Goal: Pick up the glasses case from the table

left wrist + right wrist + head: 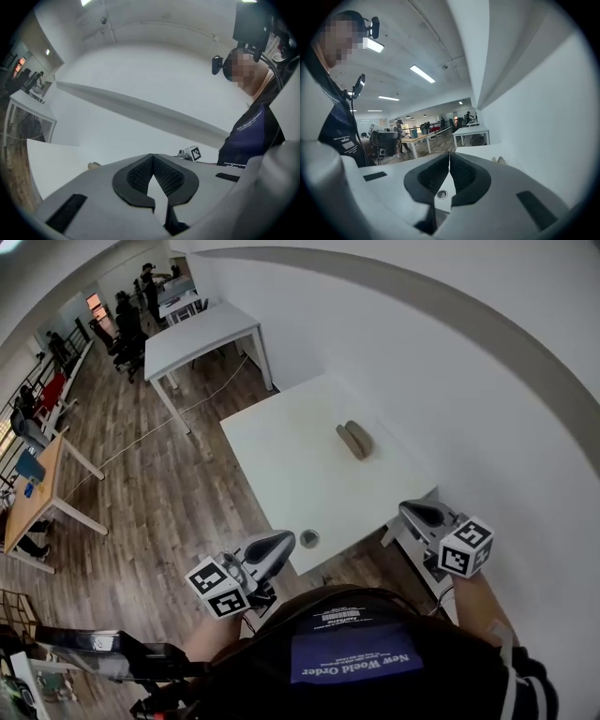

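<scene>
- Distance is the first risk: the glasses case (354, 440) lies toward the far side of the white table (281, 456), well apart from both tools. A hurried reach could overshoot and knock it toward the wall.
- The left gripper (153, 155) and right gripper (449, 153) each have their jaws pressed together on nothing. Arriving like that would shove the case rather than straddle it.
- The case looks smooth and rounded, so a pinch on its curved edge could squirt it loose.
- The round grommet (308, 538) near the table's front edge might catch a low approach.
</scene>
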{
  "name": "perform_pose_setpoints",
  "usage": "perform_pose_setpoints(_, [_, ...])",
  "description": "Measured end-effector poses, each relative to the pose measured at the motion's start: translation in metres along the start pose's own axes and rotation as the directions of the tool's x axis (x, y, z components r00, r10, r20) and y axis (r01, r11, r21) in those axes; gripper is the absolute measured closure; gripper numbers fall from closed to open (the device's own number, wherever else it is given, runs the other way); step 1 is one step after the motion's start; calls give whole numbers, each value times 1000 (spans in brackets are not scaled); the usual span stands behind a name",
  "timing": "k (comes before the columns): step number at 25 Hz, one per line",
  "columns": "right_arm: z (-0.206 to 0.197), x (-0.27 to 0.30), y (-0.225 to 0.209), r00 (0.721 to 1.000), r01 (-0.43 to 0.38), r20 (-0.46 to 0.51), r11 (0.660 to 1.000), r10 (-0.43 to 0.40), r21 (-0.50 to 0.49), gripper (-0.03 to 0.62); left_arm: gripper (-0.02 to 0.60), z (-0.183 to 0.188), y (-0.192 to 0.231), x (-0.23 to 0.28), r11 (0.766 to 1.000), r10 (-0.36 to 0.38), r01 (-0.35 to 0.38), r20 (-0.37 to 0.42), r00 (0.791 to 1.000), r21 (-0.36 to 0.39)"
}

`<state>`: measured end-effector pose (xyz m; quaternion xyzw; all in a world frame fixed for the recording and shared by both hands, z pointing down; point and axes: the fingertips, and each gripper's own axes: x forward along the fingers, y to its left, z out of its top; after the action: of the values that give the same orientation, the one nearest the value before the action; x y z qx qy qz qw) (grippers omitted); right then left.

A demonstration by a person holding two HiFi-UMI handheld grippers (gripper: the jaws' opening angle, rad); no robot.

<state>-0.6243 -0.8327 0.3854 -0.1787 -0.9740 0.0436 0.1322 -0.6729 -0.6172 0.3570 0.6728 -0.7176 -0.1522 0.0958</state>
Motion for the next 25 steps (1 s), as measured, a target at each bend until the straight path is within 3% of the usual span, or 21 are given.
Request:
perform_pose_setpoints(4, [8,16,-57,997,-74,-11,997,74,6,591,578,3,16,52,997,74,-74,11,997,-3])
perform_pose_setpoints(10, [-19,76,-130,987,-156,-41,987,157,38,591,578,-20,73,106,989,145,-145,-9,989,0])
perform_pose_setpoints(16, [-16,155,-130,983,-160,-83,987,162,26,591,578,-9,140,71,985,170,-169,17,985,-15])
perform_pose_setpoints(25, [-7,261,-103,984,-41,-171,999,39,-4,591,578,13,246,-13,993,116,-116,14,993,-20])
